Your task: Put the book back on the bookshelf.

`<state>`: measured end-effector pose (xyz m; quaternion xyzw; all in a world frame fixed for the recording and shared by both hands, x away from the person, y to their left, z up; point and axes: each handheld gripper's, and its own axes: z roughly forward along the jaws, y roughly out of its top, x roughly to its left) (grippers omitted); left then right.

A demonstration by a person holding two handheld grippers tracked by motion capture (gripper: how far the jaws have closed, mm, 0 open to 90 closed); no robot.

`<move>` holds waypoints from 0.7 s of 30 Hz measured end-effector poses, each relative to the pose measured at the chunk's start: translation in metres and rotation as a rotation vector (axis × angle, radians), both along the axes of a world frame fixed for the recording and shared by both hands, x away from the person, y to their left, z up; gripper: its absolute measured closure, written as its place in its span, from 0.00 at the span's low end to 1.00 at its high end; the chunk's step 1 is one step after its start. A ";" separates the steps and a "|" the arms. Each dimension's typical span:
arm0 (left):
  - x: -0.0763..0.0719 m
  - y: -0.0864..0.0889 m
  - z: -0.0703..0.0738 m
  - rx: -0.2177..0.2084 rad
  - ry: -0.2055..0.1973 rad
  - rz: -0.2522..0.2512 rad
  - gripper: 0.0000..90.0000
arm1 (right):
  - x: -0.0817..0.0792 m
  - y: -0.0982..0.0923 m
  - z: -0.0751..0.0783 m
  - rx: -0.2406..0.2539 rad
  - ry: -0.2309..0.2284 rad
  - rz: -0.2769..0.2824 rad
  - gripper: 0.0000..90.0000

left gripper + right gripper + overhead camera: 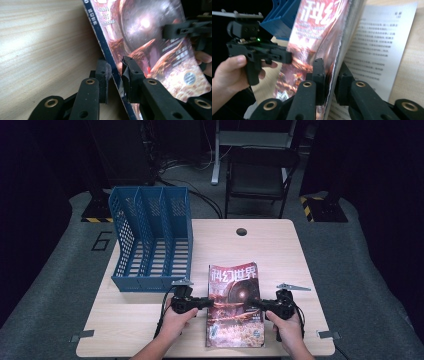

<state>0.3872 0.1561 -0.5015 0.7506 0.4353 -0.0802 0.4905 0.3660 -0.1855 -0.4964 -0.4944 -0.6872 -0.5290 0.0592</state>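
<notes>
Jaws of left gripper (206, 302) and right gripper (256, 306) clamp magazine (235, 305) side edges; long axis runs away from person.

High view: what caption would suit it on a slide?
Two hand-held grippers, left and right, clasp a magazine by its side edges beside a blue file rack.

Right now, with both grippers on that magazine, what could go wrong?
The right gripper grips only the front pages, and the back page hangs free, so the magazine may fan open or tear. The left gripper straddles the thin spine edge, so it may slip out. Lifting it toward the blue file rack, loose pages could snag a divider.
</notes>
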 end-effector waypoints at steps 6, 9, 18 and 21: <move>0.001 0.007 0.003 -0.007 0.003 0.019 0.89 | 0.004 0.002 -0.005 0.019 0.092 0.049 0.80; 0.002 0.008 0.004 -0.009 -0.003 0.022 0.90 | 0.005 0.004 -0.006 0.010 0.138 0.062 0.78; 0.002 0.012 0.008 -0.013 -0.021 0.027 0.92 | 0.006 0.007 -0.011 -0.053 0.214 0.102 0.84; 0.001 0.015 0.012 -0.021 -0.022 0.029 0.92 | 0.005 0.009 -0.005 -0.066 0.170 0.118 0.89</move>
